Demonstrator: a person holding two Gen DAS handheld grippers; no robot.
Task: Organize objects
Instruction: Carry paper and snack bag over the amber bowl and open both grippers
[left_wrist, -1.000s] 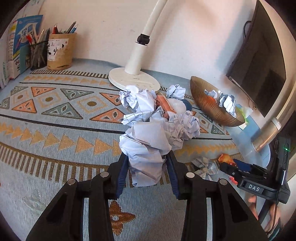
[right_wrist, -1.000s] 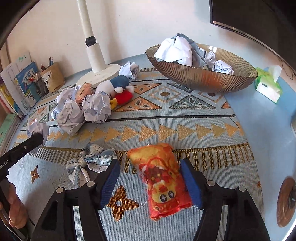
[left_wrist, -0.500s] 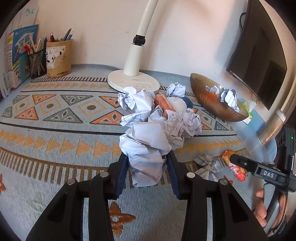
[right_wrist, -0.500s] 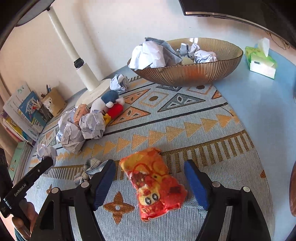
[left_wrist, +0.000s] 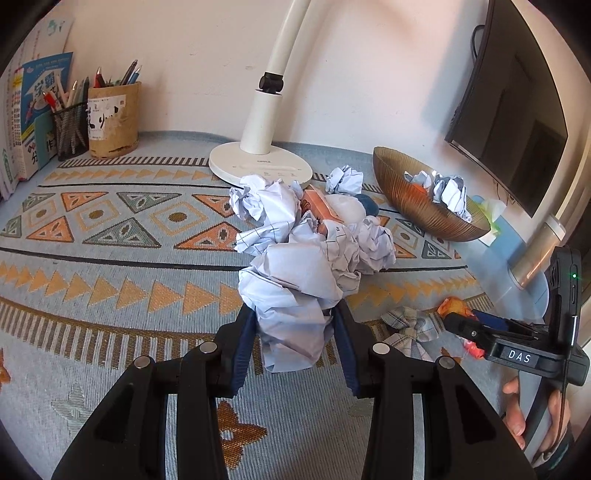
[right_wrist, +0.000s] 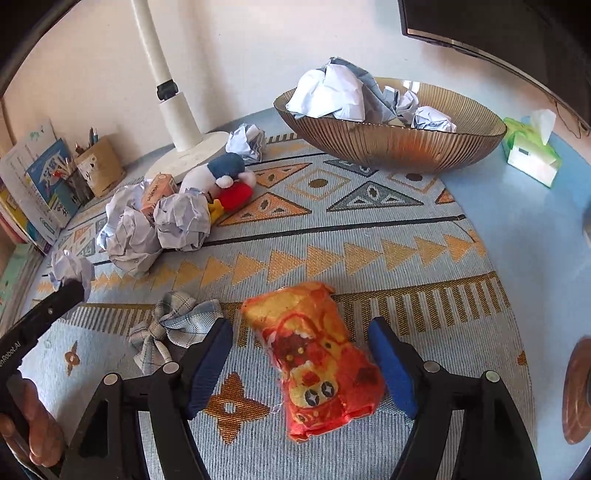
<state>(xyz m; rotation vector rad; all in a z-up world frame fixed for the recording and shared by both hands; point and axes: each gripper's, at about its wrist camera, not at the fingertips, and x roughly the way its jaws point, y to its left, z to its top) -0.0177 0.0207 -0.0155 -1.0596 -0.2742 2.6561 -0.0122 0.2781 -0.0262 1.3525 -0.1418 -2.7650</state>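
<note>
My left gripper (left_wrist: 293, 332) is shut on a crumpled paper ball (left_wrist: 291, 295), held just above the patterned mat. In the right wrist view one of its fingers (right_wrist: 55, 306) shows at the left edge with the same paper ball (right_wrist: 70, 267). An orange-red snack packet (right_wrist: 314, 358) lies on the mat between the pads of my right gripper (right_wrist: 301, 363). Those jaws are closing, and a gap still shows at the left pad. A ribbed amber bowl (right_wrist: 391, 144) at the back right holds several crumpled papers.
A heap of paper balls (right_wrist: 159, 225), a small orange box (right_wrist: 159, 190) and a plush toy (right_wrist: 225, 181) lie by the lamp base (left_wrist: 258, 166). A checked bow (right_wrist: 173, 328) lies left of the packet. Pen holders (left_wrist: 110, 118), a tissue box (right_wrist: 532, 155) and a monitor (left_wrist: 517, 122) line the edges.
The right gripper's jaws widened around the packet, then narrowed again, and its view shifted slightly. The left gripper kept hold of the paper ball in the same place.
</note>
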